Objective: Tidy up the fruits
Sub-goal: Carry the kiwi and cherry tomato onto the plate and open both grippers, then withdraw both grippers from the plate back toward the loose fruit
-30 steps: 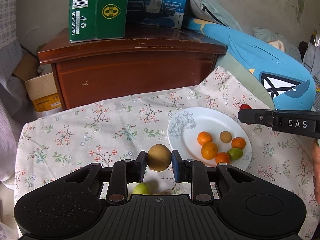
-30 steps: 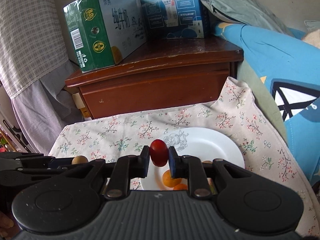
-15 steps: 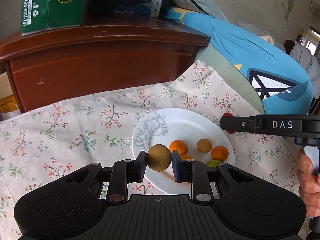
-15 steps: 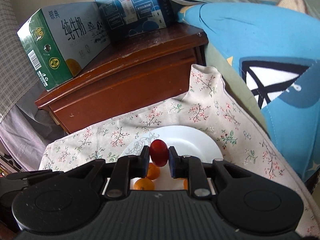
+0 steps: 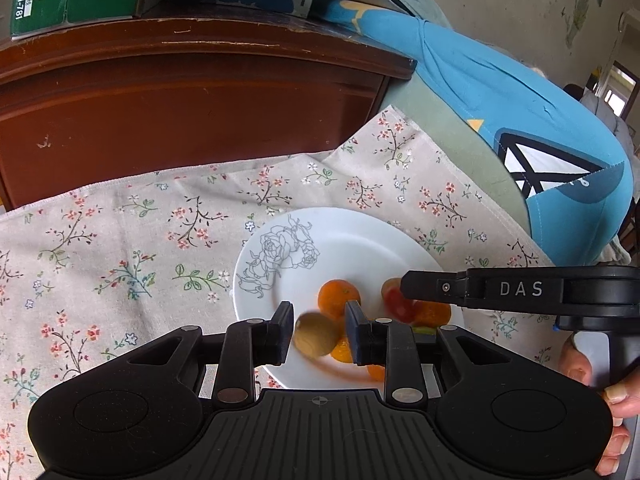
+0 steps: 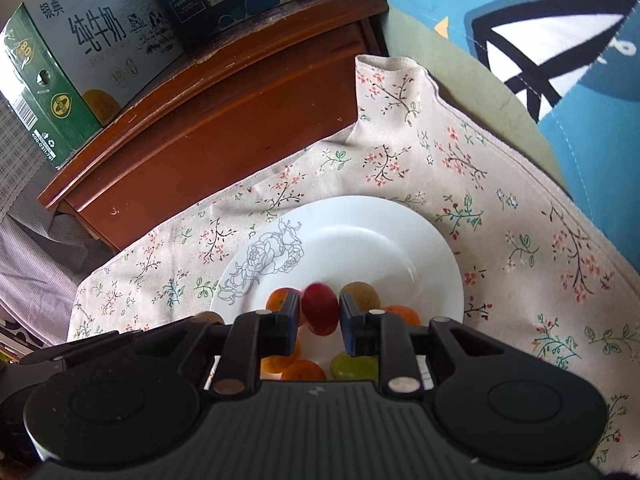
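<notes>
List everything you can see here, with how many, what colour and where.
plate: one, white with a rose drawing, on the tablecloth
oranges: four, orange, on the plate
green fruit: one, green, on the plate's near side
brown fruit: two, brown, one on the plate, one loose between the left gripper's pads
red fruit: one, red, between the right gripper's pads
tablecloth: one, beige floral, under the plate
cabinet: one, red-brown wood, behind the cloth
cartons: two, green and blue, on the cabinet
cushion: one, blue, right of the cabinet
left gripper: black, over the plate
right gripper: black, over the plate
hand: one, holding the right gripper
</notes>
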